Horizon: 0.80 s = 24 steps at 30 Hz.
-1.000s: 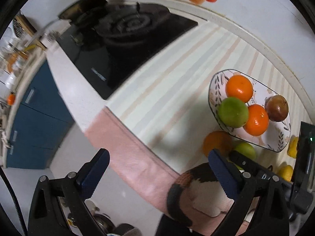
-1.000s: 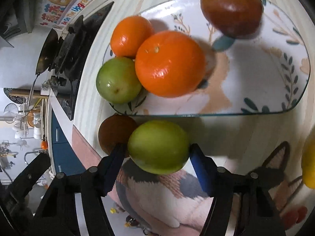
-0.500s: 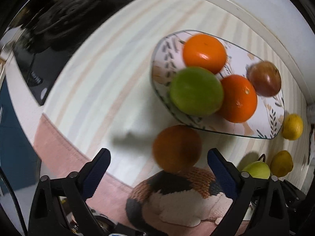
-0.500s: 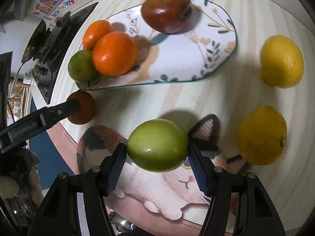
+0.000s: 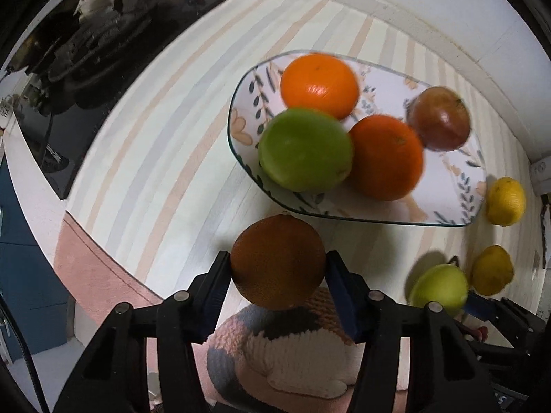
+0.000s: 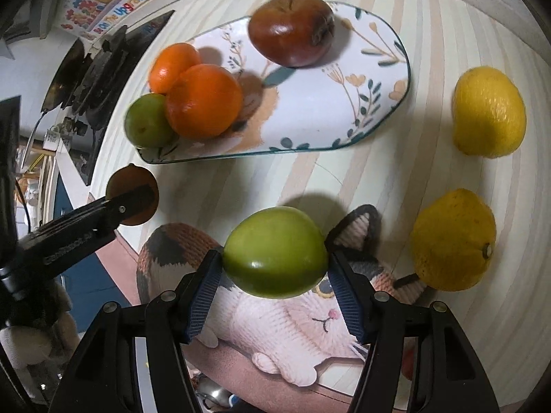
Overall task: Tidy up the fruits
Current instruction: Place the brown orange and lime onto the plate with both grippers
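My left gripper is shut on a dark orange, just in front of the floral plate. The plate holds two oranges, a green apple and a brown-red fruit. My right gripper is shut on a green apple, held above the cat-pattern mat. That apple also shows in the left wrist view. Two lemons lie right of the plate. The left gripper with its orange appears at the left of the right wrist view.
A black gas stove stands at the far left on the counter. The striped mat covers the counter under the plate. A white wall runs behind the plate. Blue cabinet fronts lie below the counter edge.
My left gripper moved in and closed on the dark orange, which was lying loose before. My right gripper drew the green apple back from the plate and still holds it.
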Available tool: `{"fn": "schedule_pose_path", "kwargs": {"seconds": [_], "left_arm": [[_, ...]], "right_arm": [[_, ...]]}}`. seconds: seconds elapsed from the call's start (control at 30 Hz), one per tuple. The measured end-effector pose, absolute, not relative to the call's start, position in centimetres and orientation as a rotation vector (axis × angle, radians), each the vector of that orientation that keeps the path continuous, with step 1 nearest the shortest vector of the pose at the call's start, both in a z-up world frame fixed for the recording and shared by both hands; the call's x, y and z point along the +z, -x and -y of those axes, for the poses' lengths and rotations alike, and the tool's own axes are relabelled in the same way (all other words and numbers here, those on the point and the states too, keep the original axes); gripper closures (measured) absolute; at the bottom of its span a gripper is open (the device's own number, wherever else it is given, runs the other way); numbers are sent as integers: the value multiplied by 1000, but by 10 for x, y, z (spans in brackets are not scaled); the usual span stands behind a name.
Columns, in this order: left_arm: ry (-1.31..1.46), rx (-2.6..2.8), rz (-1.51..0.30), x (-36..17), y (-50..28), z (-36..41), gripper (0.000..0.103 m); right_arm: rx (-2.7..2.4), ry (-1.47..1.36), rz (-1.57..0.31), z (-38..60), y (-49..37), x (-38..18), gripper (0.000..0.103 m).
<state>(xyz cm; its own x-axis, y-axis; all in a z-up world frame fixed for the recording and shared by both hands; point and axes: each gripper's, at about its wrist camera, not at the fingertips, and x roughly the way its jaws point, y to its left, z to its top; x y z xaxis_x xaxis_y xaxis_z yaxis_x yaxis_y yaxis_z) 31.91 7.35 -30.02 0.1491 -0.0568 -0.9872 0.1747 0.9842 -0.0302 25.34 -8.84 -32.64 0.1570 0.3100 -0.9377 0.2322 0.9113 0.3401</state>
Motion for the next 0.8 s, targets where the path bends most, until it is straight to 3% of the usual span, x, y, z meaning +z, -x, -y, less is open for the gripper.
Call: {"fn": "schedule_pose_path", "kwargs": {"seconds": [0.27, 0.4, 0.8], "left_arm": [[-69, -318, -1294, -217, -339, -39, 50], [-137, -379, -1285, -204, -378, -12, 50], [-299, -399, -1524, -284, -477, 45, 50]], "right_arm": [[52, -526, -1323, 115, -270, -287, 37], [-1, -525, -1310, 136, -298, -288, 37], [-53, -541, -1398, 154, -345, -324, 37]]}}
